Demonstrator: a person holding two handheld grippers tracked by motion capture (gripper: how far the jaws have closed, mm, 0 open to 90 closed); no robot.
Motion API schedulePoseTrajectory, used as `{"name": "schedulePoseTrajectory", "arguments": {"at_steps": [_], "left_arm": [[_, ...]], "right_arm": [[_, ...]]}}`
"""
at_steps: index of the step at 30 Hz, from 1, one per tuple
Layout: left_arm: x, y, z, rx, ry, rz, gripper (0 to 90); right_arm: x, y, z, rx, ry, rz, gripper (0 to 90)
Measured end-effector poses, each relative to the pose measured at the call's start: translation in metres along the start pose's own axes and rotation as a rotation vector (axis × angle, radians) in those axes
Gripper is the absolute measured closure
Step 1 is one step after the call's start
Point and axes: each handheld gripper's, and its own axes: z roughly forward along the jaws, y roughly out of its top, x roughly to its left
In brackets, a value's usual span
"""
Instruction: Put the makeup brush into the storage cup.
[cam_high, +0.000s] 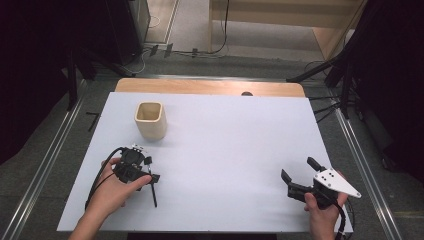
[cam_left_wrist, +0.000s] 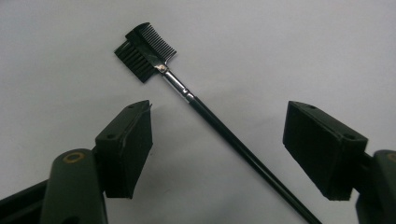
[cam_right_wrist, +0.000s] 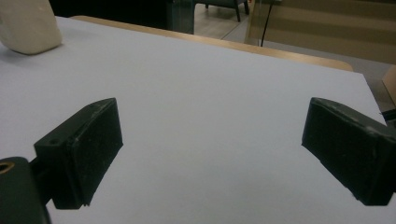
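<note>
Fingers (cam_left_wrist: 126, 154) astride brush (cam_left_wrist: 224, 128); cup (cam_high: 150, 120) apart.

White sheet (cam_high: 225, 150) covers wooden tabletop (cam_high: 210, 86); bare wood strip shows along far edge. Grey carpet floor (cam_high: 50, 150) around table. Metal rails (cam_high: 45, 165) flank both sides. Black stands and cables (cam_high: 330, 75) at far corners. Light wooden furniture (cam_high: 300, 15) beyond. Surroundings dark at left and right.

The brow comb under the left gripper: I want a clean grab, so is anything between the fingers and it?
Nothing visible. The brow comb lies bare on the white table, its handle between the left gripper's open fingers.
</note>
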Motion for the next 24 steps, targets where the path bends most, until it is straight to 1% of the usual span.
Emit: {"name": "schedulePoseTrajectory", "arguments": {"at_steps": [2, 3, 4, 5, 6, 7, 8, 10, 11, 13, 14, 15, 16, 17, 18, 19, 20, 23, 24], "left_arm": [[0.0, 0.0, 0.001, 0.005, 0.0, 0.002, 29.1], [-0.001, 0.001, 0.001, 0.022, 0.001, -0.003, 29.1], [-0.001, 0.002, 0.001, 0.042, -0.004, -0.019, 30.4], [-0.001, 0.003, 0.001, 0.069, -0.017, -0.039, 33.0], [-0.001, 0.004, 0.002, 0.087, -0.026, -0.047, 36.2], [-0.003, 0.006, 0.002, 0.096, -0.003, -0.044, 37.5], [-0.003, 0.006, 0.002, 0.096, -0.003, -0.044, 39.6], [-0.006, 0.007, 0.003, 0.107, 0.027, -0.042, 41.3], [-0.007, 0.008, 0.003, 0.116, 0.047, -0.033, 49.1], [-0.008, 0.009, 0.004, 0.12, 0.084, -0.029, 56.4], [-0.009, 0.009, 0.004, 0.122, 0.104, -0.023, 56.4], [-0.009, 0.009, 0.004, 0.127, 0.126, -0.013, 61.3], [-0.008, 0.009, 0.004, 0.124, 0.132, -0.011, 67.5], [-0.006, 0.009, 0.003, 0.125, 0.131, -0.013, 74.4], [-0.004, 0.009, 0.003, 0.121, 0.129, -0.019, 78.6], [0.002, 0.009, 0.002, 0.122, 0.117, -0.031, 82.8], [0.004, 0.009, 0.002, 0.126, 0.101, -0.041, 86.2], [0.007, 0.01, 0.002, 0.134, 0.084, -0.041, 86.6], [0.006, 0.01, 0.002, 0.137, 0.087, -0.039, 86.7]], "right_arm": [[0.0, 0.0, 0.0, 0.0, 0.0, 0.001, 5.8], [0.0, 0.0, 0.0, -0.001, 0.0, 0.002, 5.9], [0.0, 0.0, 0.0, 0.0, 0.0, 0.003, 5.9], [0.0, 0.0, 0.0, 0.002, -0.001, 0.002, 6.0], [0.0, 0.0, 0.0, 0.002, -0.002, 0.002, 6.1], [0.0, 0.0, 0.0, 0.003, -0.002, 0.003, 6.1], [0.0, 0.0, 0.0, 0.003, -0.002, 0.003, 6.1], [0.0, 0.0, 0.0, 0.005, -0.002, 0.004, 6.2], [0.0, 0.0, 0.001, 0.005, -0.002, 0.003, 6.3], [0.0, -0.001, 0.001, 0.007, -0.003, 0.003, 6.5], [0.0, -0.001, 0.001, 0.007, -0.003, 0.003, 6.5], [0.0, -0.001, 0.001, 0.009, -0.004, 0.006, 6.6], [0.0, -0.001, 0.001, 0.009, -0.004, 0.005, 6.6], [0.0, -0.001, 0.002, 0.01, -0.006, 0.005, 6.7], [0.0, -0.001, 0.002, 0.011, -0.005, 0.006, 6.7], [0.0, -0.001, 0.001, 0.012, -0.005, 0.007, 6.8], [0.0, -0.001, 0.002, 0.012, -0.005, 0.006, 6.8], [0.0, -0.001, 0.002, 0.012, -0.008, 0.006, 7.0], [0.0, -0.001, 0.002, 0.013, -0.008, 0.009, 7.0]]}}
